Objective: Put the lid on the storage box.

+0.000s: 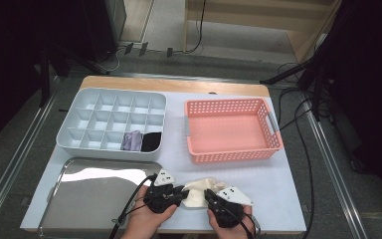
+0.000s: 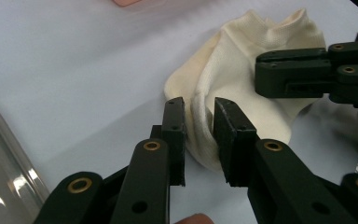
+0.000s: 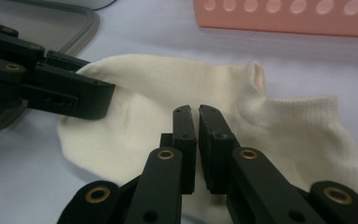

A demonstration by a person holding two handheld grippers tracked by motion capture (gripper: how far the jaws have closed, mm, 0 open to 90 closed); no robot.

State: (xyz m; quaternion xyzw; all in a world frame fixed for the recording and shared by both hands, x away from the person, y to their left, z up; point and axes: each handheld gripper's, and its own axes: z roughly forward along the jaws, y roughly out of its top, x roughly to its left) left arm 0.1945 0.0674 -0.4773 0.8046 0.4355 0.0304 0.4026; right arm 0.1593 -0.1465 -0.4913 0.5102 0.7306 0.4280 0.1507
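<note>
One cream ankle sock (image 1: 197, 191) lies flat on the white table (image 1: 278, 184) near its front edge, between the two grippers. No brand, label or writing can be read on it or on anything else.

The left gripper (image 2: 199, 122) has a fold of the sock's edge between its jaws, which stand a little apart; whether the pads press the cloth cannot be told. The right gripper (image 3: 197, 122) has its jaws nearly pressed together, pinching a thin ridge of the sock.

To the left of the sock lies one steel tray (image 1: 69, 199). Farther off stand one pink perforated basket (image 1: 231, 130) on the right and one pale divided organizer (image 1: 87, 122) on the left, holding one lilac cloth (image 1: 132, 141) and one black cloth (image 1: 152, 141) in adjoining near compartments.
</note>
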